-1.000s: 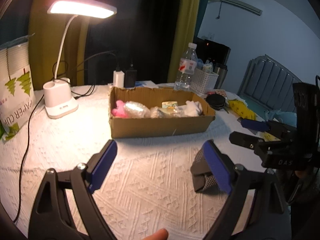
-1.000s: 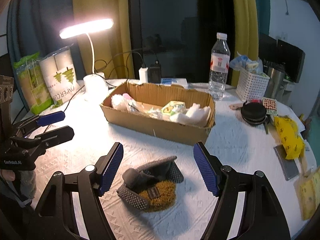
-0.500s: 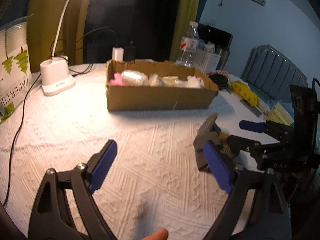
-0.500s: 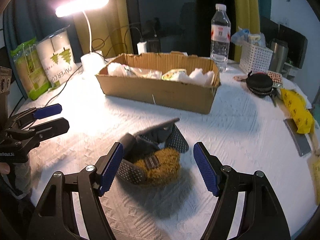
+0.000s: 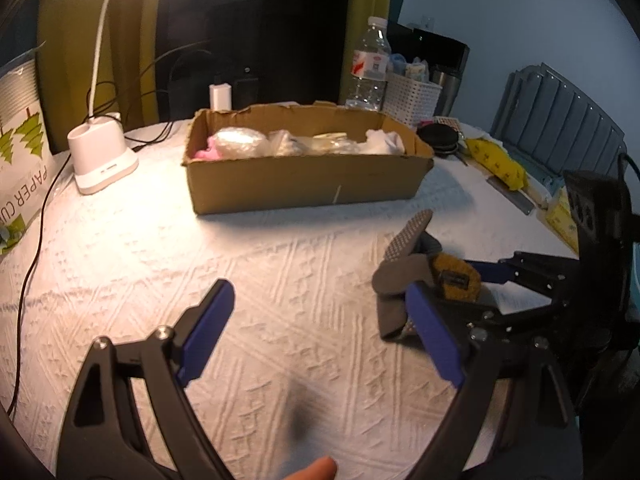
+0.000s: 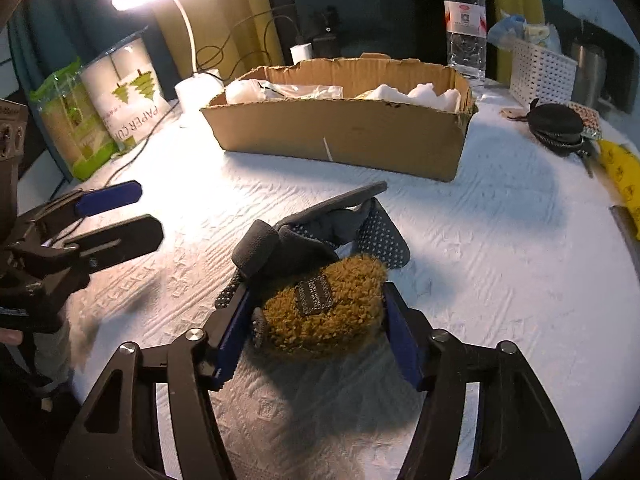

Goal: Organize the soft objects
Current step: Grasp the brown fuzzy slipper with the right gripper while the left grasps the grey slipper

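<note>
A pair of grey gloves with dotted palms and a brown fleecy cuff [image 6: 324, 304] lies on the white tablecloth. My right gripper [image 6: 316, 320] has closed its blue fingers onto the fleecy cuff from both sides. In the left wrist view the gloves [image 5: 416, 276] lie at the right with the right gripper [image 5: 520, 276] on them. My left gripper [image 5: 320, 332] is open and empty, low over the cloth left of the gloves; it also shows in the right wrist view [image 6: 116, 216]. A cardboard box [image 6: 344, 136] holding soft items stands behind the gloves.
A lit desk lamp [image 5: 100, 160] and a paper cup pack [image 6: 120, 92] stand at the left. A water bottle [image 6: 466, 20], a white basket [image 6: 544, 72], a black pouch [image 6: 558, 124] and yellow packets [image 5: 496, 164] sit at the right. Cables [image 5: 36, 248] trail at the left.
My right gripper has moved down and forward onto the gloves and closed on the fleecy cuff. My left gripper has dropped lower over the cloth, still open.
</note>
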Tool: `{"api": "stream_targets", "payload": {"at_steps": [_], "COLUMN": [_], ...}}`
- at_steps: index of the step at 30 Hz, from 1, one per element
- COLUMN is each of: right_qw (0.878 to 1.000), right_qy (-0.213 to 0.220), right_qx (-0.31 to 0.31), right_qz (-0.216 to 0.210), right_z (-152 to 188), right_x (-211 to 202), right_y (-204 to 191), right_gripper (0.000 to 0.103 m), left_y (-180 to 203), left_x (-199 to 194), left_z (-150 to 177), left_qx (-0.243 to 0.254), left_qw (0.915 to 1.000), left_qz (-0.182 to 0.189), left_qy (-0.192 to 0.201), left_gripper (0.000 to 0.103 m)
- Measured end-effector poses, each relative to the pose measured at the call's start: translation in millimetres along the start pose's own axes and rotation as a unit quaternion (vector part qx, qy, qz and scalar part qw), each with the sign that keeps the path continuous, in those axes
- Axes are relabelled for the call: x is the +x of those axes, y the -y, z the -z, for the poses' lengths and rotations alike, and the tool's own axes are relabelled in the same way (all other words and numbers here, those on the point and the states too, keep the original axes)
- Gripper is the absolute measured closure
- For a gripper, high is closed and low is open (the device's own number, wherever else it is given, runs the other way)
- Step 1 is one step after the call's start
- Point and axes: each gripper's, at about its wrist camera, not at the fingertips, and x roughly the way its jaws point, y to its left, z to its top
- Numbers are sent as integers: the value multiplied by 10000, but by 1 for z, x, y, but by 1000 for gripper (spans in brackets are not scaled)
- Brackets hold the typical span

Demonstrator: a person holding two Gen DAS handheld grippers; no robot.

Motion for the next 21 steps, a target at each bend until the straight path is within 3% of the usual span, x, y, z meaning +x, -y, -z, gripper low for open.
{"api": "stream_targets", "payload": {"at_steps": [5,12,15,21], "right_qw": [9981,9974,9977,9991], "right_qy": [-6,126,183,169], "right_qx": [458,450,479,372], "right_qz": [-401,-543,-448,130], "right_z": [4,6,11,23], "right_x": [-2,-13,-24,-41], "right_y": [21,28,40,65], "right_gripper": [37,44,44,40], "left_y": [15,34,45,65], "left_x": [9,24,37,56], "left_z": [-6,-15,-16,-17], "left_qx": [139,297,396,518], "left_qw": [9999,9993,9986,9971], "left_qz": [13,-56,-55,-13], "left_qy": [-94,-242,-358,-558], "left_gripper": [14,14,14,14]}}
